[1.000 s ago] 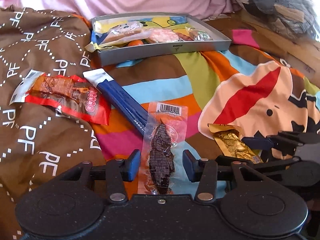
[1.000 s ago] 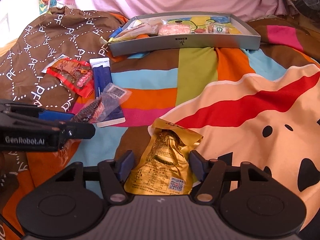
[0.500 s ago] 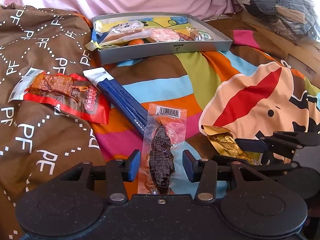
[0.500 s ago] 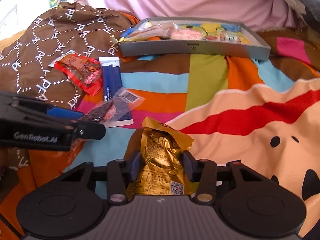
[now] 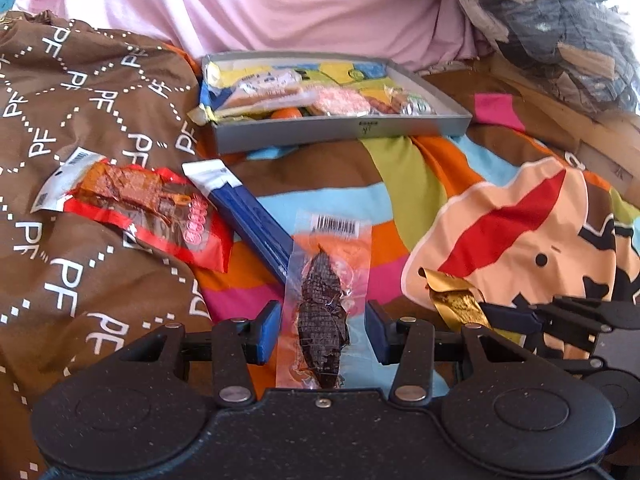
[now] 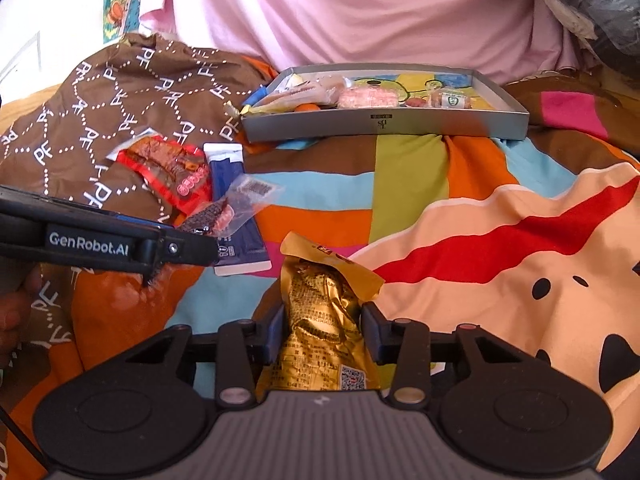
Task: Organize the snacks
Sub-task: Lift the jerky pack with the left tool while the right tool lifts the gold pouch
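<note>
The right gripper (image 6: 322, 334) has its fingers pinched on a gold snack packet (image 6: 320, 320), which bulges between them. The left gripper (image 5: 322, 330) stands spread, its fingers apart on either side of a clear packet of dark jerky (image 5: 322, 308) lying on the bedspread (image 5: 420, 184). Well ahead of both sits the grey tray (image 6: 384, 124) of snacks.

Looking like a home bedroom. Lying across a soft, rumpled surface: a striped cartoon bedspread (image 6: 412, 184) and a brown lettered quilt (image 5: 80, 128), pink fabric (image 6: 340, 8) bunching behind, a clothes heap (image 5: 560, 32) sitting beside.
</note>
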The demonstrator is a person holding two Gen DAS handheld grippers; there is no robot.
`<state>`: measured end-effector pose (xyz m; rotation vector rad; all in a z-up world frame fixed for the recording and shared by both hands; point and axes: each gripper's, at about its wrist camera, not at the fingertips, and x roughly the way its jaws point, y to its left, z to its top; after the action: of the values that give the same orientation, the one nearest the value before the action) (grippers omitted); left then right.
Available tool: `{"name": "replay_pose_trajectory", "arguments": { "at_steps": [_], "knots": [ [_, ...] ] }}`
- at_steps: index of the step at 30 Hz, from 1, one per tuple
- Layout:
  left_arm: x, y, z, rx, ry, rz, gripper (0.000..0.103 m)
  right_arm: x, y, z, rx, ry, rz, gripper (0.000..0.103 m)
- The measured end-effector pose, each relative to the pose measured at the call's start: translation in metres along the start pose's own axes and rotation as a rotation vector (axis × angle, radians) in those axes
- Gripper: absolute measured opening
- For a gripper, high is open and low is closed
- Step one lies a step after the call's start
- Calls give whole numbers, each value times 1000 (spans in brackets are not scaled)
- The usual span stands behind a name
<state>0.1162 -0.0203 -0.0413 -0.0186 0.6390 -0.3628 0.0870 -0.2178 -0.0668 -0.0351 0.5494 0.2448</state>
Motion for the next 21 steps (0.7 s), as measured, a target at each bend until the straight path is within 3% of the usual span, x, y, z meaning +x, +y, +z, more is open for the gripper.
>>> {"name": "replay_pose_trajectory", "arguments": {
  "at_steps": [21],
  "knots": [
    [-3,4,3,-32,-43,10,47,-1,-4,-1,42,-18,1,45]
  ]
}}
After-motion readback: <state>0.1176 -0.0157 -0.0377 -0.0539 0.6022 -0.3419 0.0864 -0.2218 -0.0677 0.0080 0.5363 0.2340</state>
